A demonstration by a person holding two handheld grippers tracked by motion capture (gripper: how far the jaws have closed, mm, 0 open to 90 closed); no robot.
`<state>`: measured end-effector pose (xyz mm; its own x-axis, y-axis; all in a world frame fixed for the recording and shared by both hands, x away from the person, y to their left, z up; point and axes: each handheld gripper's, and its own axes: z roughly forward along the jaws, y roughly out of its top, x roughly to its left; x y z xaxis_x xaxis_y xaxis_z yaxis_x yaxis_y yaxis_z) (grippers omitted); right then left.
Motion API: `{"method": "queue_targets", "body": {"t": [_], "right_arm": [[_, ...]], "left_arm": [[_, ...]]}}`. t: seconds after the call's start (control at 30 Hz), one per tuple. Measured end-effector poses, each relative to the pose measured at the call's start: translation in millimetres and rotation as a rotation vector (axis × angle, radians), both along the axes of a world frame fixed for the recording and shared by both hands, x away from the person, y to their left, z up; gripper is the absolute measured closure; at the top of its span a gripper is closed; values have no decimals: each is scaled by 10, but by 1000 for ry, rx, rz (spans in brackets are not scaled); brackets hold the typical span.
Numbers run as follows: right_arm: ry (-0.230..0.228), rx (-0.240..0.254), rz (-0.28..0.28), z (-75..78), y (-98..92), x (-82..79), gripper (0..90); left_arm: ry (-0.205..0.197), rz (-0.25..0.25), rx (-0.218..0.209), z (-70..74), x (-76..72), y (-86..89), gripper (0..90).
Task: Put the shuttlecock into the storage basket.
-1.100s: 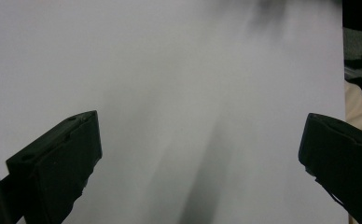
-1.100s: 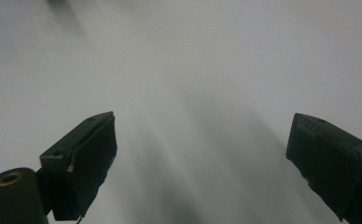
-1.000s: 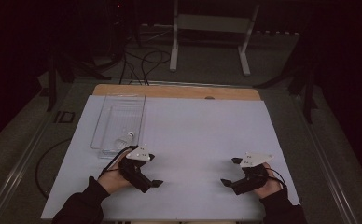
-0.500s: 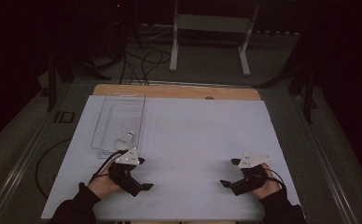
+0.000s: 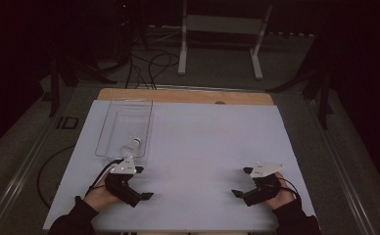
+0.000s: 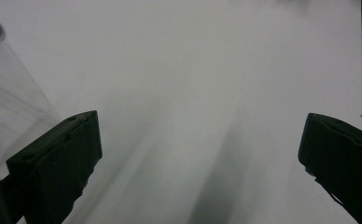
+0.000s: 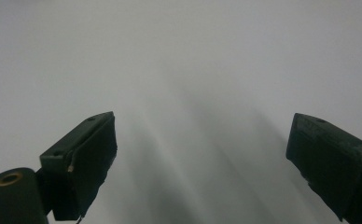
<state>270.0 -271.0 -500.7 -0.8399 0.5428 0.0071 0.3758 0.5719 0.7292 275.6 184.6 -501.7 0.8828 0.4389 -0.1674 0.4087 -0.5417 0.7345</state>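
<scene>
Since a second ago the left tool (image 5: 141,183) has slid back toward the near edge and turned, its jaws now pointing to the right across the white sheet (image 5: 202,147); the right tool (image 5: 243,182) has barely shifted. Both rest low on the desk (image 5: 178,95), each held in a dark-sleeved hand, well apart from one another, and each carries a pale grey three-cornered plate on top with a thin black cable looping behind.

The left tool's jaws stand wide apart with nothing between them; in the left gripper view they show as two blocky matt black pads over smooth, unmarked white paper. The right tool's jaws are likewise spread and empty, the same squared black blocks above the same plain sheet.

Just beyond the left tool lies a clear plastic tray (image 5: 110,128), a long shallow rectangle with rounded corners and glossy walls. A small transparent bottle (image 5: 129,147) with a white cap lies on its side inside it, at the near end. The tray's curved clear wall (image 6: 6,93) shows beside the left tool's jaw. The desk's bare wooden strip shows along the far edge of the sheet.
</scene>
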Motion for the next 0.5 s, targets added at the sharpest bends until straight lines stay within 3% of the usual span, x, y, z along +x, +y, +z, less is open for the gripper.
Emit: {"method": "queue_targets", "body": {"t": [0.5], "right_arm": [[-10,-10,-3,-27,-37,-18,85]], "left_arm": [[-4,1,6,-40,-43,25,2]]}}
